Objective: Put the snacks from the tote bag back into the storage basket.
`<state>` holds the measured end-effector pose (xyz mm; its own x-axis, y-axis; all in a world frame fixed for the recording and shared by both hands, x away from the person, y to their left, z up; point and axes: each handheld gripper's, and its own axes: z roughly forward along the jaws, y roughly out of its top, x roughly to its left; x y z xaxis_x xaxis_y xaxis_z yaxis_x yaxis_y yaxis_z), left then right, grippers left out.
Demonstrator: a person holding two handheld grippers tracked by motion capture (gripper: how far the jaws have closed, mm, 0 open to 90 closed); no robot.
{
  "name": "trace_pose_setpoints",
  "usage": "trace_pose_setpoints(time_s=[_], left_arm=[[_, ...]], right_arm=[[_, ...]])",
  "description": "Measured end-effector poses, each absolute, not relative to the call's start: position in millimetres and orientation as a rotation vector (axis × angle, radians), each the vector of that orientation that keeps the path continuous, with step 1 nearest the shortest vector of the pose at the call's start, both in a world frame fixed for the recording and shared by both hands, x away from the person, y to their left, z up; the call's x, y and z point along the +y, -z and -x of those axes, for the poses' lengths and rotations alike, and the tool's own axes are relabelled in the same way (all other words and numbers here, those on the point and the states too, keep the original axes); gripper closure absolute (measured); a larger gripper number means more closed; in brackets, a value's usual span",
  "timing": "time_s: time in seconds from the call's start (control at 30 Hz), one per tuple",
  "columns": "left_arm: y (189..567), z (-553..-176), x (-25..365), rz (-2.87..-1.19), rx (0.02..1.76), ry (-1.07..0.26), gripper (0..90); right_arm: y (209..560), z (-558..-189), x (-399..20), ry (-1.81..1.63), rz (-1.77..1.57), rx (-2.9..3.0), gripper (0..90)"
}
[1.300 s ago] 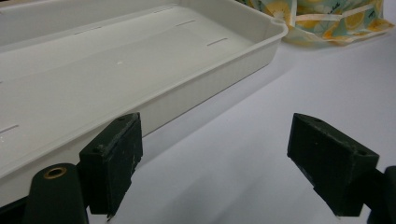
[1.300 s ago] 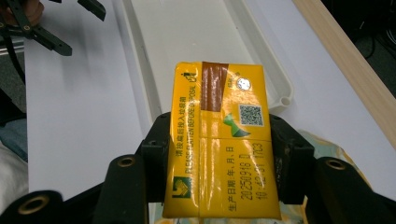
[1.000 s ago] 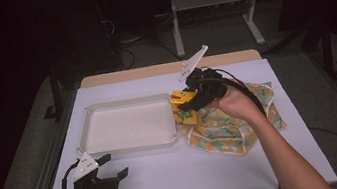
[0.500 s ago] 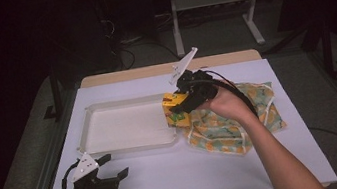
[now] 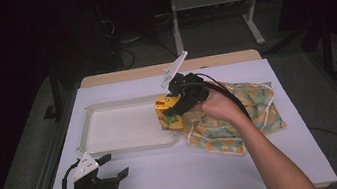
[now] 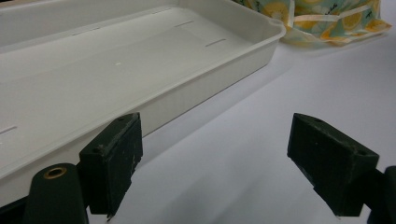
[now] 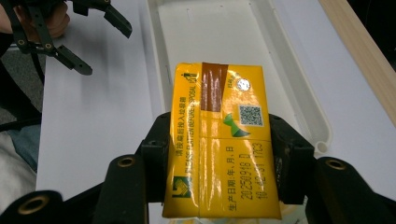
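Gripping one yellow carton (image 7: 222, 140) over one white tray's (image 5: 90, 117) right end, right gripper (image 5: 176, 104) is clenched; left gripper (image 5: 109, 170) rests spread wide, empty; one patterned bag (image 5: 254, 107).

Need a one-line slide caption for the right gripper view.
Right gripper clamps a yellow drink carton above the white tray.

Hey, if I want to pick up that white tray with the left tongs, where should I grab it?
Take the white tray by its near long rim, coming in from the front where the open left tongs rest. The rim is a thin raised lip, slim enough to fit between the jaws.
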<state>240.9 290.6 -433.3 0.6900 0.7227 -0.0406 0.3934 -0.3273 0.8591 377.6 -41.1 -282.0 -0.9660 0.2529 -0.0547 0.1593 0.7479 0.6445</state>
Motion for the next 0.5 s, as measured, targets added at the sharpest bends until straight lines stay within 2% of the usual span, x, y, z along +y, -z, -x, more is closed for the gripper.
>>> trace_pose_setpoints(time_s=[0.5], left_arm=[[433,-241,291,-1.957,0.861,-0.435,17.8]], right_arm=[[290,-381,-21,-1.023,-0.273,2.831,49.2]])
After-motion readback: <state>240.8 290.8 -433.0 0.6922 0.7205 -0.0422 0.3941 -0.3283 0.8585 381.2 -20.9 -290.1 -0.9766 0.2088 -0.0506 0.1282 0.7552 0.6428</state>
